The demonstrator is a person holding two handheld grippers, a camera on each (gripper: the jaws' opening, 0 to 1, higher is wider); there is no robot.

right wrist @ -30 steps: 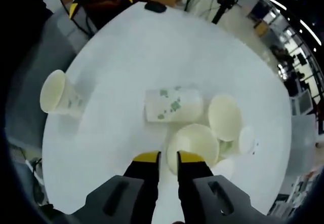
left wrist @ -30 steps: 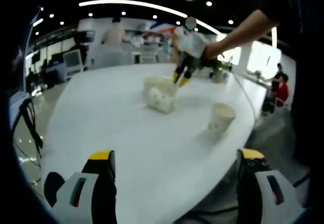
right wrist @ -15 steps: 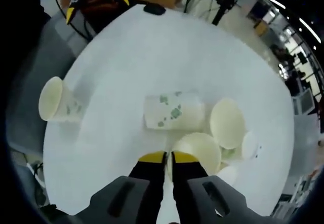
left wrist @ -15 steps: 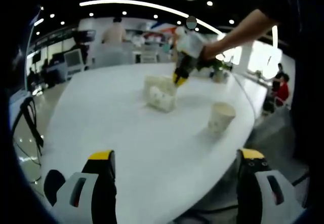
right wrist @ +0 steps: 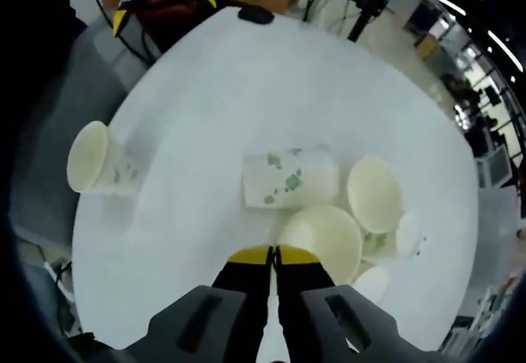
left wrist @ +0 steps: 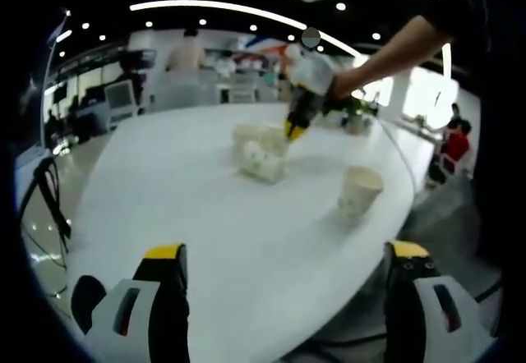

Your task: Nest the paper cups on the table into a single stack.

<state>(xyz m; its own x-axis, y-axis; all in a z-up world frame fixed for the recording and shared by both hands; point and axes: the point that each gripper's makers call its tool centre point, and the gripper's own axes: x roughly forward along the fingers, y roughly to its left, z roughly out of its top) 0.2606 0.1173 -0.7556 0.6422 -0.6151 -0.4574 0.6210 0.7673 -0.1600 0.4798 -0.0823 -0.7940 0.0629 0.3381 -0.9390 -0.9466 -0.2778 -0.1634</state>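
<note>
The right gripper is pinching the near rim of an upright paper cup — its yellow-tipped jaws pressed together on the thin wall — in a cluster at the middle of the round white desk. Just beside that cup, a green-patterned cup is lying on its side, with another upright cup touching the cluster. A lone cup is standing well apart near the desk edge. The left gripper is hovering at the desk's near edge, jaws spread wide, holding nothing.
</note>
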